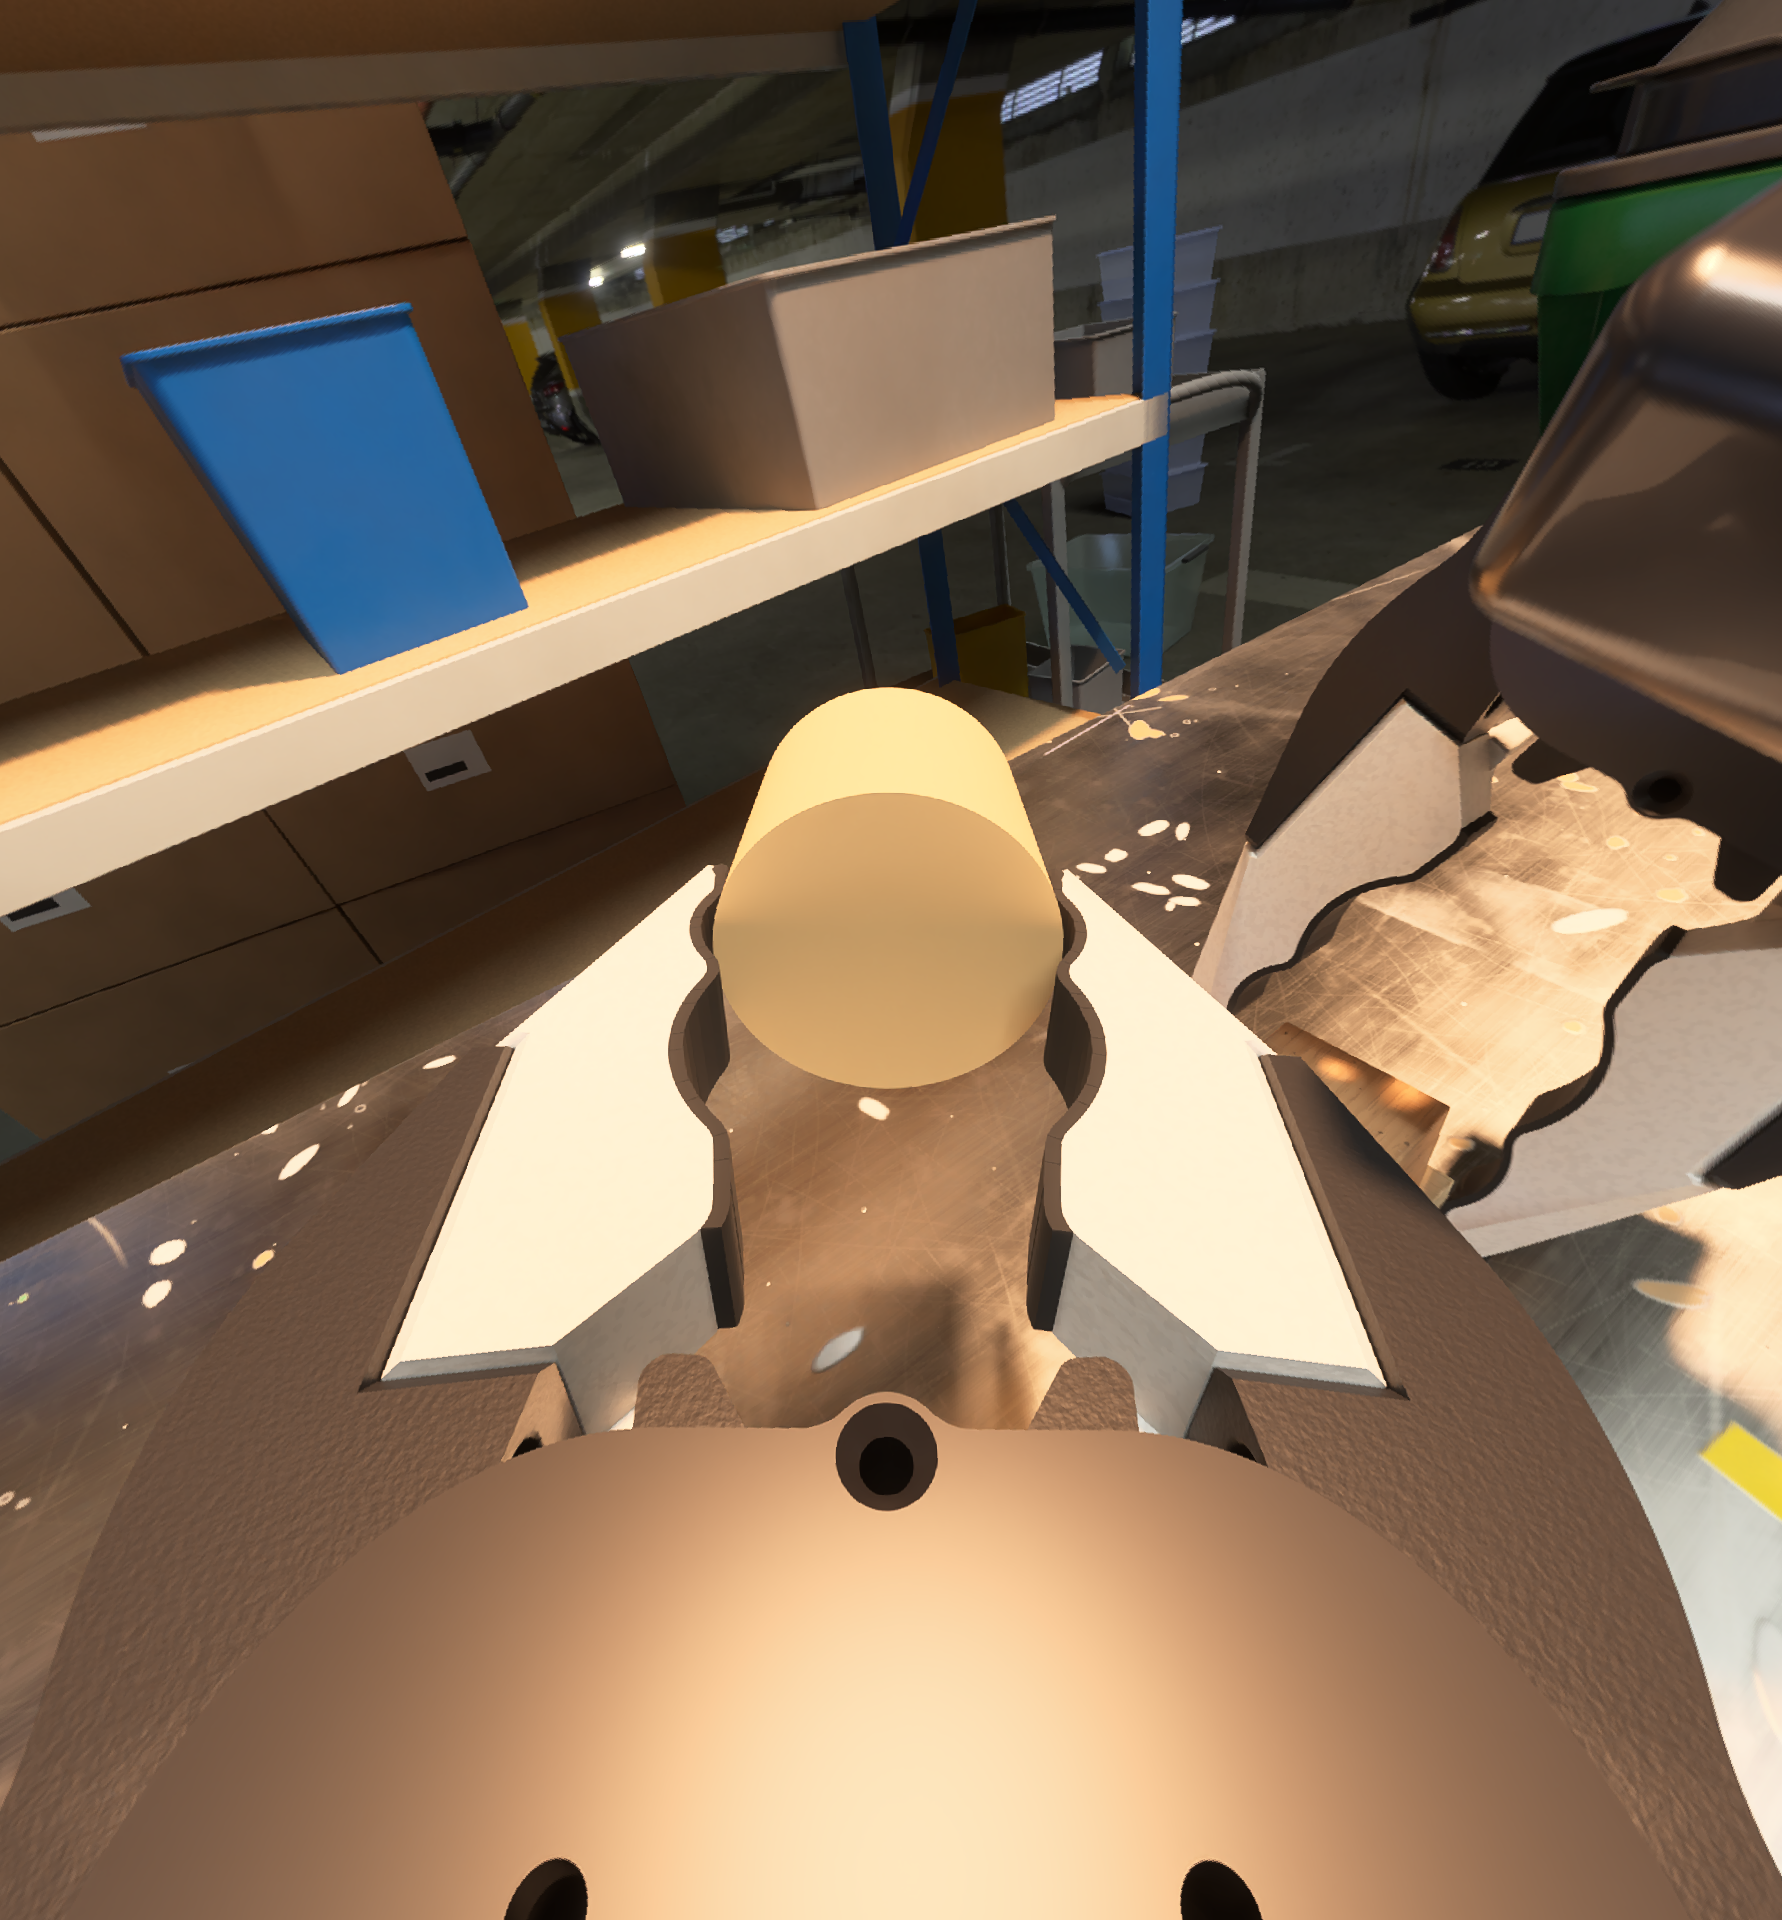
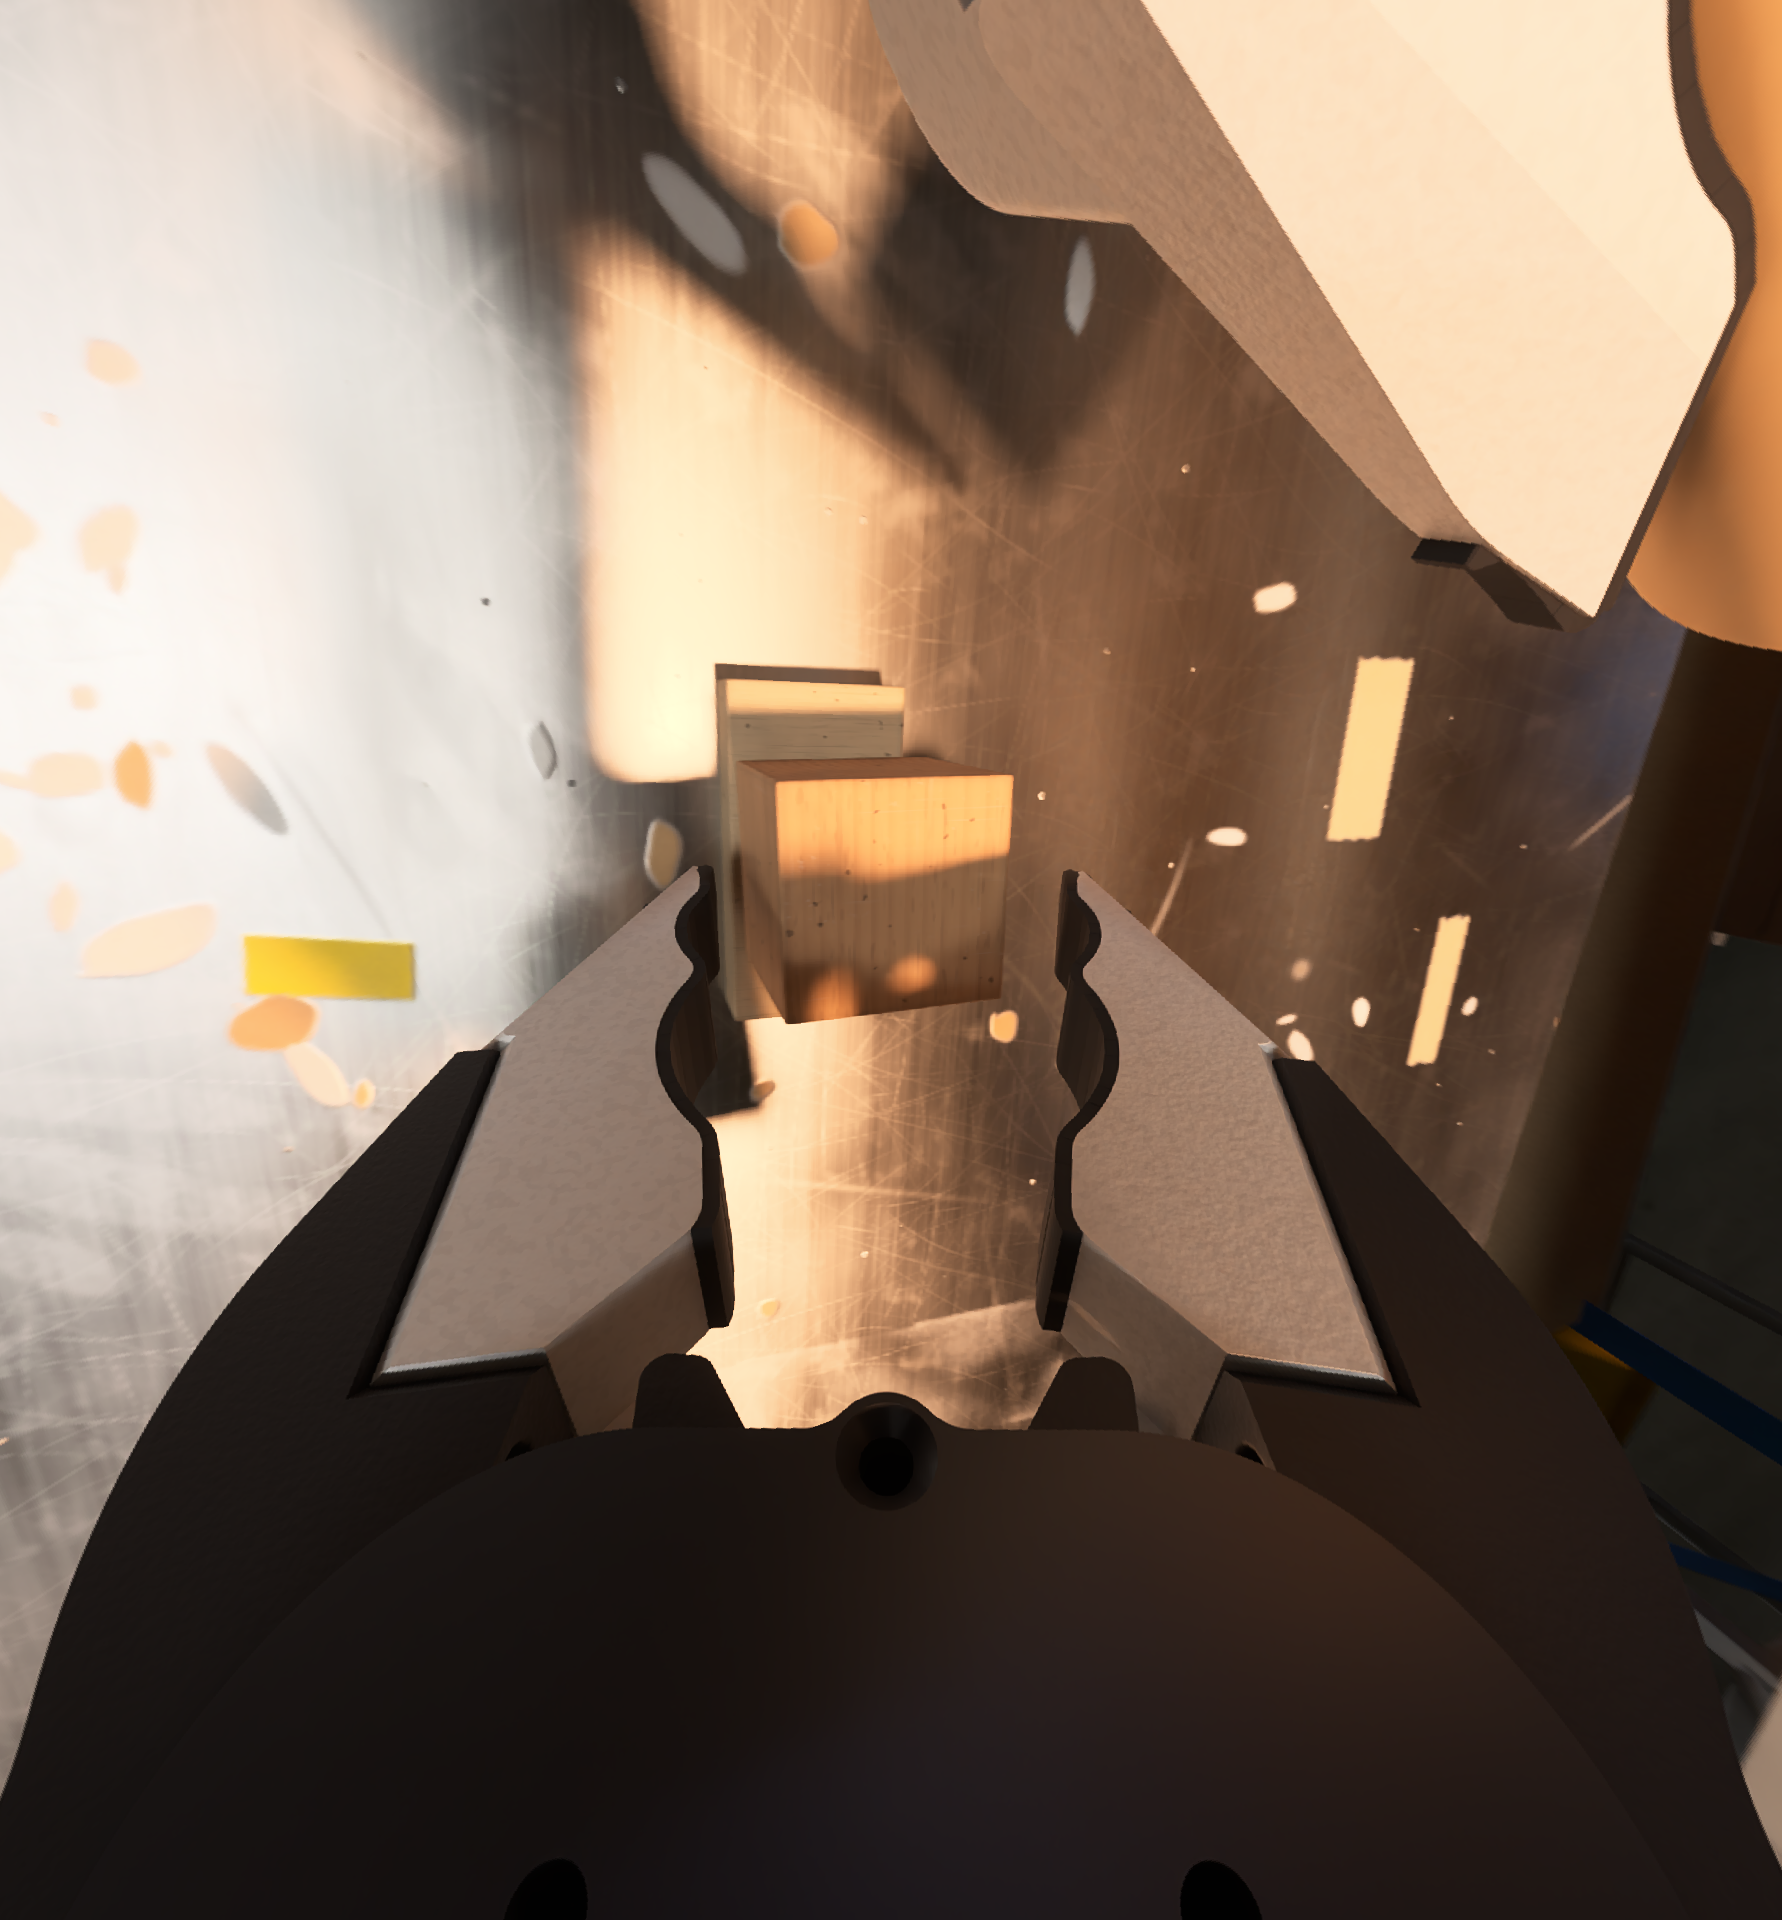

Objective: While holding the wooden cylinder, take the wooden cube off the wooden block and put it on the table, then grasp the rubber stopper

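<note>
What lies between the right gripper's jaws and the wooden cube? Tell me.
Nothing: in the right wrist view only bare scratched table separates the open right gripper from the wooden cube.

No legible text, brand, number or sign in either view. Items that could bear marks: small pale label tags (image 1: 447,760) on the front of the cardboard boxes under the shelf, each showing only a dark bar, too small to make out; a faint marking on the garage floor (image 1: 1482,464), unreadable. Yellow tape strip (image 2: 329,967) on the worktop (image 2: 243,1195): plain, unmarked.
</note>
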Robot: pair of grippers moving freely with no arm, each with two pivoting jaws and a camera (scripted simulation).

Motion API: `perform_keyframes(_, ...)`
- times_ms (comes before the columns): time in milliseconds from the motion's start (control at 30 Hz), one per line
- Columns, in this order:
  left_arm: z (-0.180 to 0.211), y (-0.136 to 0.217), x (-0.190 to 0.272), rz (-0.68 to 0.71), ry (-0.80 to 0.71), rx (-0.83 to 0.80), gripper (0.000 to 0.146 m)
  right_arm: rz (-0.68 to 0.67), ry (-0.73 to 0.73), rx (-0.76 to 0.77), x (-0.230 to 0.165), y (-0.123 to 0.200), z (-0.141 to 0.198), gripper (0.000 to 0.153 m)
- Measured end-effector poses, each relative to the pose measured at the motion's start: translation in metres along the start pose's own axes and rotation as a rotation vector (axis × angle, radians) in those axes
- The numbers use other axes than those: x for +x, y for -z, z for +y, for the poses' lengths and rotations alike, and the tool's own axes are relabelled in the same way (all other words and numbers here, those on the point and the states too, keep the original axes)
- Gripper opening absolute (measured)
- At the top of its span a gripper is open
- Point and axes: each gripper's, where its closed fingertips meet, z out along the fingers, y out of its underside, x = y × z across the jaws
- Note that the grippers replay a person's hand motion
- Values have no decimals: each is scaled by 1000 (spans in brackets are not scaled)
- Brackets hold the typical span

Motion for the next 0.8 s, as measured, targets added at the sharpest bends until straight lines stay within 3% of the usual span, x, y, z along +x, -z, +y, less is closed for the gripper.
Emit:
perform_keyframes(133,2,-1,0,6,1,-14,60,-54,-10,12,-7,4,0,69)
perform_keyframes(467,17,-8,4,19,-18,-91,60,8,20,-21,1,-2,5,75)
perform_keyframes(800,27,-13,9,54,-26,-141,60,-78,12,8,-13,7,2,73)
